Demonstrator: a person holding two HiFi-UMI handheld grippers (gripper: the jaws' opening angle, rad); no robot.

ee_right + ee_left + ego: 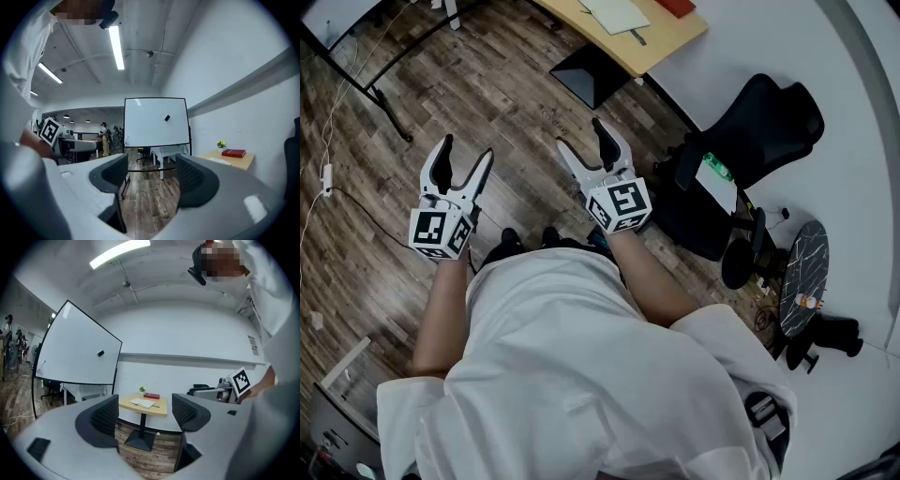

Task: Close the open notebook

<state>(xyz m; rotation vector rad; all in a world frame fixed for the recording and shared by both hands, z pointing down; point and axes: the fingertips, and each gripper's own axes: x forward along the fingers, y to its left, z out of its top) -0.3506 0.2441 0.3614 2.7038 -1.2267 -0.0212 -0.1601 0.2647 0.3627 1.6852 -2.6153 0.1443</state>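
open notebook (pixel 142 403) on table (pixel 160 411), well ahead of left gripper (pixel 145 413), jaws apart

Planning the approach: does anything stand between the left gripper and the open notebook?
Nothing visible: only wood floor lies between the left gripper and the open notebook on its small table.

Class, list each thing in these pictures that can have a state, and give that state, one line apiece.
notebook: open, flat on the table
red book: closed
left hand-held gripper: open, empty
right hand-held gripper: open, empty
ceiling light: on
office chair: unoccupied
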